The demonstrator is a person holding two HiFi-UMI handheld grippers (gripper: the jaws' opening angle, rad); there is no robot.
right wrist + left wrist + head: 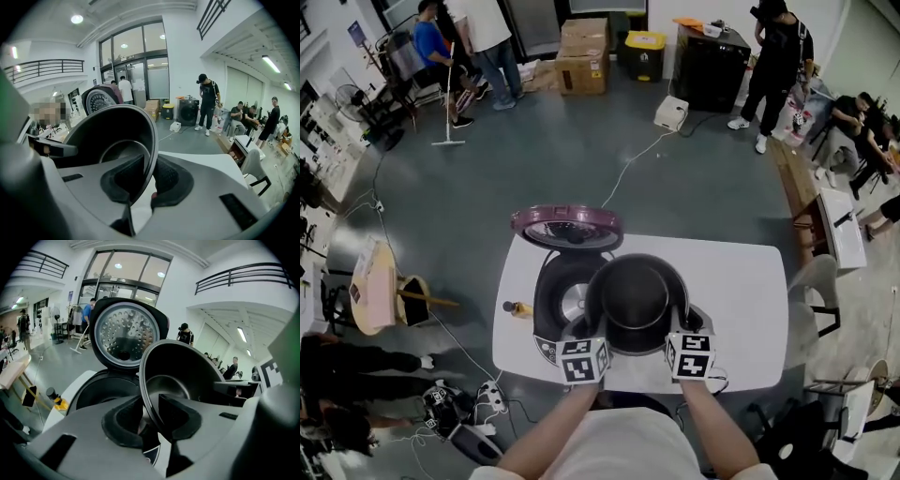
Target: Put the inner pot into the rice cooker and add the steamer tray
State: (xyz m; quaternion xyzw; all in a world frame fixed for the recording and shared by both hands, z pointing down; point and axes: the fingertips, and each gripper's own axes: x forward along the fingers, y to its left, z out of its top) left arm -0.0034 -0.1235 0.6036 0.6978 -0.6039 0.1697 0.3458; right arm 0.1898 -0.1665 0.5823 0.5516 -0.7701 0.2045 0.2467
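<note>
At the left edge of the white surface (741, 300) you have a small yellow bottle (517, 308) with a dark cap, standing just beside the rice cooker (551, 300). The rice cooker is open: its lid (567, 227) stands up at the far side, purple on the outside, and in the left gripper view the lid (124, 336) shows you its perforated metal inner face above the dark cavity of the cooker (101, 385). Your left tongs (591, 334) are clenched on the near-left rim of the inner pot (635, 298). In the left gripper view the tongs (149, 416) have one dark pad inside the pot wall and one outside, and the thin rim passes between them. The inner pot (187, 376) is dark and empty, with its mouth upward, and you hold it in the air over the right part of the cooker's opening; it is not seated in the cavity. Your right tongs (679, 332) are clenched on the near-right rim of the same pot. In the right gripper view the tongs (149, 180) pinch the wall of the pot (112, 140) in the same manner, one pad on each side. To the right of the pot the surface is bare white, and on the grey floor (487, 178) around it several persons stand or sit well apart from you.
</note>
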